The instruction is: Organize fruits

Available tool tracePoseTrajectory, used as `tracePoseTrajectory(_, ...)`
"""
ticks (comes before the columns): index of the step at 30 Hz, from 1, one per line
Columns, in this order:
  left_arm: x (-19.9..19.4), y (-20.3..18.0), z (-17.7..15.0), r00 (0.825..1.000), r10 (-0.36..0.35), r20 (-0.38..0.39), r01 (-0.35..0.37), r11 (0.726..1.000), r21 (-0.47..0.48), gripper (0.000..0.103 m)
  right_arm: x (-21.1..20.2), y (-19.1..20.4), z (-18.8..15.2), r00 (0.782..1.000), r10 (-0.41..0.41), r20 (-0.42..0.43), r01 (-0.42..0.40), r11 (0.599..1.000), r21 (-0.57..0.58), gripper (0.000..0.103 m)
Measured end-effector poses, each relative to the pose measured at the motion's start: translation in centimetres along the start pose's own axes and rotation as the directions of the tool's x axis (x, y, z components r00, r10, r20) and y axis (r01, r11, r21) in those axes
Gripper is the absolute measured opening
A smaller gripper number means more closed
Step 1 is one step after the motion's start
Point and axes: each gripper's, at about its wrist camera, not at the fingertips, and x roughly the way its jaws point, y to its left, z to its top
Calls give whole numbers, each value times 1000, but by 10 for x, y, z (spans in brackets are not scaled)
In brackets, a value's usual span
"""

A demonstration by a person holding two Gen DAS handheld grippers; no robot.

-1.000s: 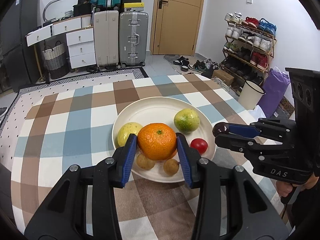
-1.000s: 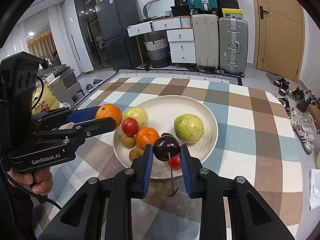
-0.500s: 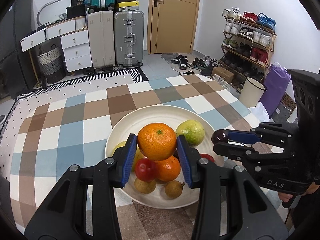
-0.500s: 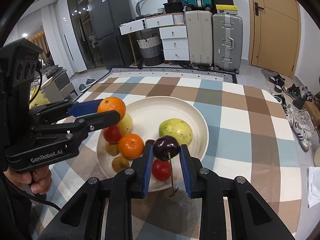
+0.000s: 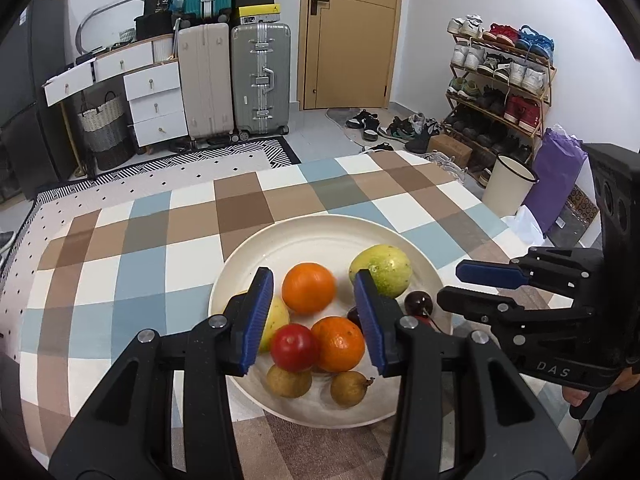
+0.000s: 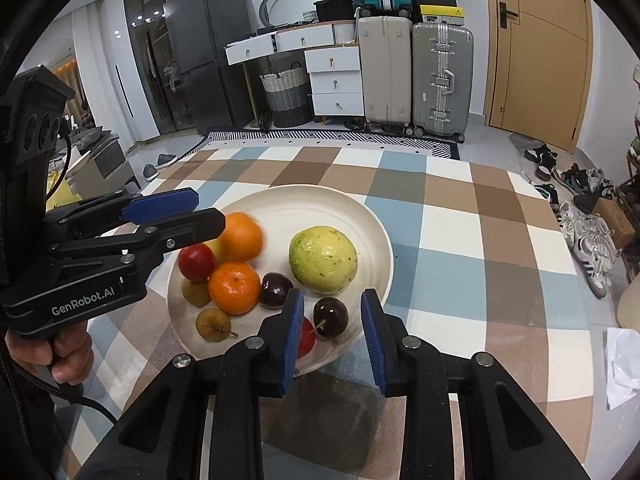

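Checked cloth covers the table (image 5: 160, 240) under your cream plate (image 5: 320, 232) of fruit. Your left gripper (image 5: 314, 314) has just spread, its released orange (image 5: 308, 288) resting on the plate. Your right gripper (image 6: 332, 328) has likewise just widened, pads clear of the cherry (image 6: 330, 316) at the plate's near rim.

Beyond our fingers stretches a checked tablecloth (image 5: 120, 240) in brown, blue and cream. Past it we see a patterned rug (image 5: 168, 168), white drawers (image 5: 154, 100), a woven basket (image 5: 102, 128) and two upright suitcases (image 5: 260, 80) against the white wall. A wooden door (image 5: 348, 32) stands ahead; a shoe rack (image 5: 500, 80) fills our right, a dark fridge (image 6: 200, 60) our far left.
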Motion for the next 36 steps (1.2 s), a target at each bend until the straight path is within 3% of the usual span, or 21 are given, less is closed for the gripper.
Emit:
tracePoseTrajectory(2,-6,0,-1,1000,13,6,-13,1000,-3,61,-5,-2,-2,1000,3,5,-3,1000,7,41)
tracePoseTrajectory(5,-22,2,-5,999,30,38,-30,999,-13,79,-13,-4,-7,1000,-2,12,2,1000,13,48)
tracePoseTrajectory(8,-38,5,-11,998,33,61,-32,999,-21,84,-19,-4,-12,1000,7,18,-8,1000,26,59)
tracePoseTrajectory(9,-41,5,-13,997,34,63,-33,999,-23,85,-22,-5,-14,1000,19,22,-20,999,33,70)
tracePoseTrajectory(10,-46,6,-16,997,37,64,-36,999,-25,88,-23,-5,-15,999,26,27,-27,999,37,81)
tracePoseTrajectory(13,-58,6,-25,996,58,67,-55,998,-37,102,-32,-3,-20,998,35,52,-38,998,50,92)
tracePoseTrajectory(18,-74,9,-45,996,58,70,-53,996,-75,102,-42,-1,-28,995,50,84,-56,996,67,102)
tracePoseTrajectory(28,-92,15,-77,988,85,127,-70,990,-122,102,-66,13,-46,972,86,218,-92,996,18,102)
tracePoseTrajectory(36,-95,20,-94,972,90,219,-56,986,-158,102,-67,19,-62,955,90,284,-88,996,-19,102)
